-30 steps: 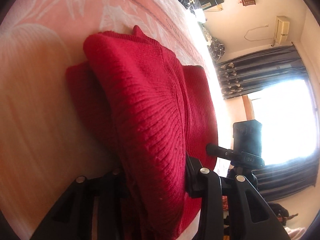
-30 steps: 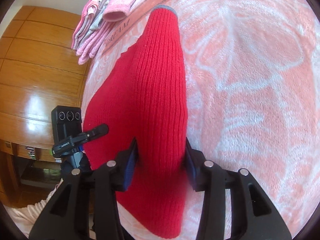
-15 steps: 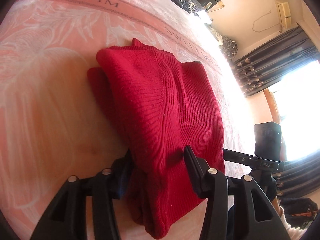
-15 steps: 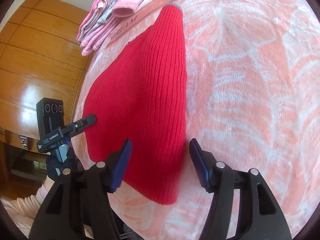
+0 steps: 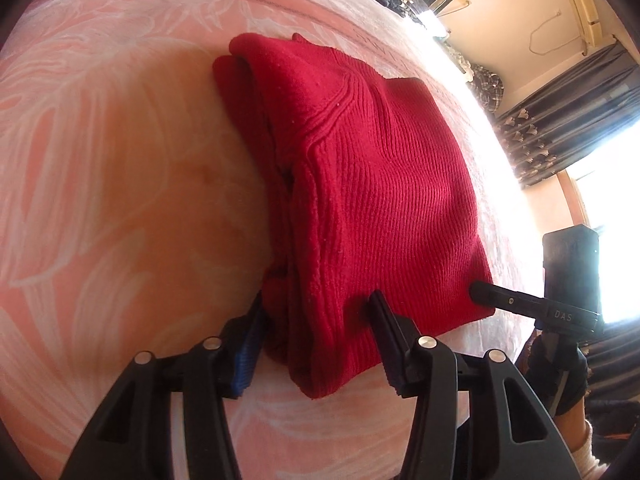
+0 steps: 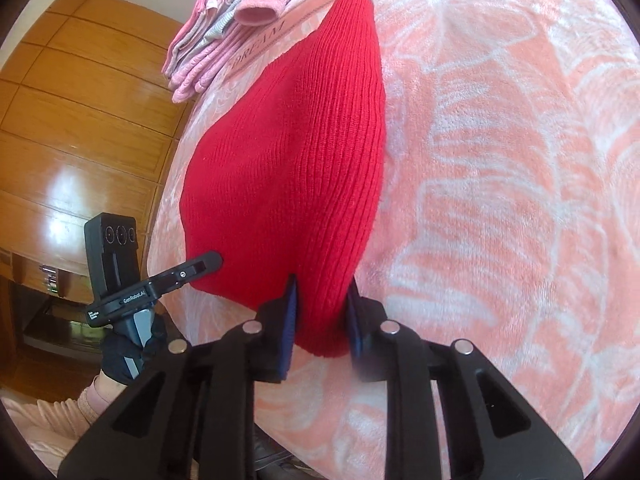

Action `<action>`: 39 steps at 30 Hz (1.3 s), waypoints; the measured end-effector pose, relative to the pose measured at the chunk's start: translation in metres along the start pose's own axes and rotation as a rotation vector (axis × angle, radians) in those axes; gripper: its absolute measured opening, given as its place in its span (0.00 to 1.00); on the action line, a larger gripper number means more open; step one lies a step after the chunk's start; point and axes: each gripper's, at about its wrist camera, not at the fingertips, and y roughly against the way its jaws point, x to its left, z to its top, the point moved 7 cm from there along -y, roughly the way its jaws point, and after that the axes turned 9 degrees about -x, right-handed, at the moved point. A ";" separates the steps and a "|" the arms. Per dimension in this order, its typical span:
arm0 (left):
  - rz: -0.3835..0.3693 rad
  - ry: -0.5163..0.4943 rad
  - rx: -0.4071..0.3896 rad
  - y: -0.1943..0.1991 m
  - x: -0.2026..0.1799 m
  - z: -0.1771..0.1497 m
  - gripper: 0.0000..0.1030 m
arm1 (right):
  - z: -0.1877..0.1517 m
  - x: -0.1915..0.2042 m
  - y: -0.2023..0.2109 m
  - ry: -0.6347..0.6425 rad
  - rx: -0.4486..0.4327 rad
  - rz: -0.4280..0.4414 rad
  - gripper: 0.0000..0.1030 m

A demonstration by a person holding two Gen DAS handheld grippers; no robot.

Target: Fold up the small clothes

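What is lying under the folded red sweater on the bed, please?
The sweater lies on a pink blanket with white leaf patterns, which shows all round it. Its own folded layers peek out along one edge. The blanket directly beneath is covered, so anything there is hidden.

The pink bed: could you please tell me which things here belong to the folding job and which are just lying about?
Job in hand:
red ribbed knit sweater, folded
left gripper
right gripper

Lying about:
stack of pink and grey clothes
dark patterned curtains
wooden wardrobe panels
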 end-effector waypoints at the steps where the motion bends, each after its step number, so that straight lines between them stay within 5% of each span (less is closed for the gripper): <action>1: 0.003 -0.004 -0.001 0.000 0.002 -0.001 0.49 | -0.002 -0.003 0.000 -0.004 0.001 -0.013 0.19; 12: 0.003 -0.021 -0.033 -0.004 0.007 -0.006 0.50 | -0.016 -0.019 -0.007 -0.024 -0.039 -0.093 0.22; 18: 0.068 -0.052 -0.098 0.022 -0.006 -0.007 0.60 | -0.015 0.003 0.017 0.063 -0.127 -0.218 0.54; 20: 0.112 -0.084 -0.121 0.035 -0.011 -0.008 0.65 | -0.015 0.008 0.031 0.093 -0.166 -0.274 0.72; 24: 0.157 -0.108 -0.168 0.060 -0.023 -0.008 0.73 | -0.016 0.022 0.057 0.148 -0.241 -0.364 0.85; 39: 0.347 -0.169 -0.254 0.123 -0.061 -0.009 0.84 | -0.027 0.060 0.097 0.211 -0.304 -0.555 0.92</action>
